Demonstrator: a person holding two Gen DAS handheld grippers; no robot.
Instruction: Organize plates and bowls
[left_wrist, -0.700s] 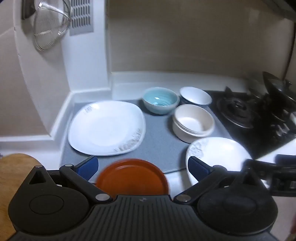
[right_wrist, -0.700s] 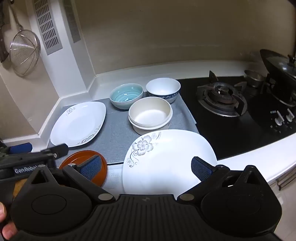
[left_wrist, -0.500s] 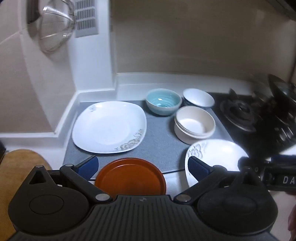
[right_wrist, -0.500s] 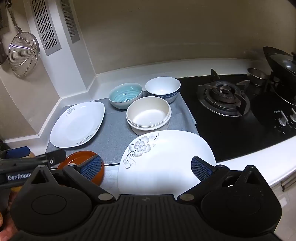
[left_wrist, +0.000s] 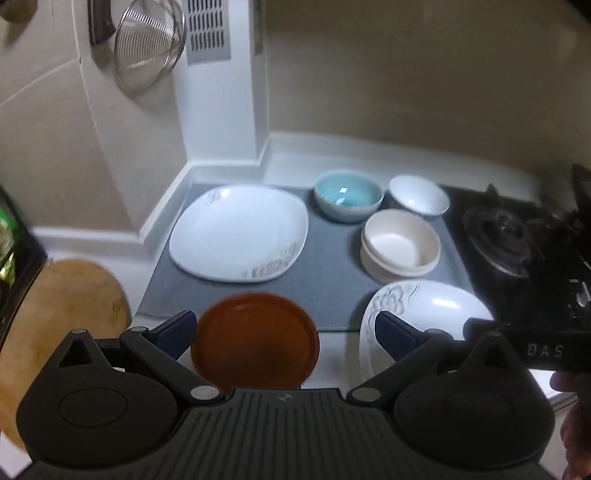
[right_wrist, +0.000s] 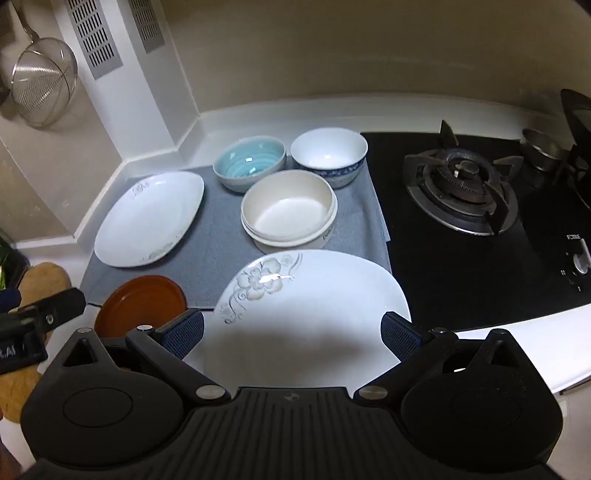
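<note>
Right wrist: cream bowls (right_wrist: 290, 212) nested, blue bowl (right_wrist: 249, 162) empty; both hand-held grippers (right_wrist: 291, 332) apart.

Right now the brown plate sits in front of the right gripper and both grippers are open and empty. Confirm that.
Wrong on one count: the brown plate sits in front of the left gripper, as the left wrist view shows. Both it and the right gripper are open and empty.

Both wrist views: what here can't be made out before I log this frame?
- Near edge of the flowered plate: right wrist view, hidden behind the right tongs body.
- Near edge of the orange plate: left wrist view, hidden by the left tongs body.
- Cream bowls: stacked, count unclear; rims overlap.
- Pan at the stove: cut off by the right edge.
- Stove knob lettering: too small.
</note>
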